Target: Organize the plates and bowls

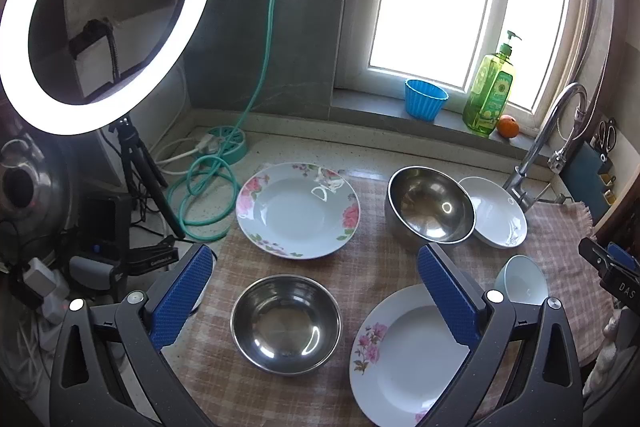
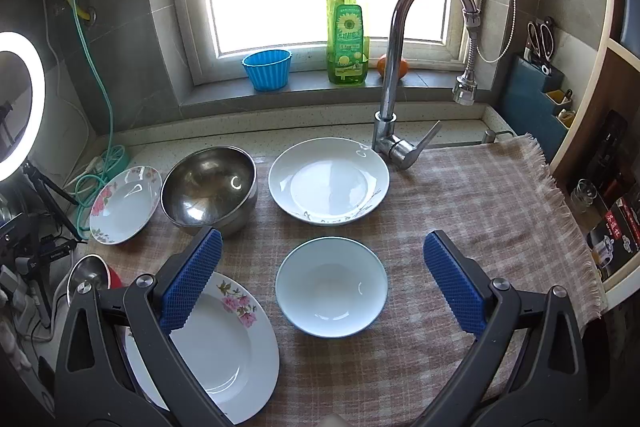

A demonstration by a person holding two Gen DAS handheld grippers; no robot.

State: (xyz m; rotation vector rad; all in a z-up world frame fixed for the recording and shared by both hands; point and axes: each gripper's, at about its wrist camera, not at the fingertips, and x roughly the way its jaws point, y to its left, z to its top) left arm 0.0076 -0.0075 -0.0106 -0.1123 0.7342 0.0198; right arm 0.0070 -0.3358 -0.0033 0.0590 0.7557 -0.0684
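On a checked cloth lie a rose-patterned plate, a small steel bowl, a large steel bowl, a white plate, a pink-flowered plate and a pale blue bowl. My left gripper is open above the small steel bowl. My right gripper is open around the pale blue bowl, not touching it. The right wrist view also shows the white plate, large steel bowl, rose plate and pink-flowered plate.
A faucet stands behind the white plate. The window sill holds a blue cup, green soap bottle and an orange. A ring light on a tripod, a green hose and cables crowd the left.
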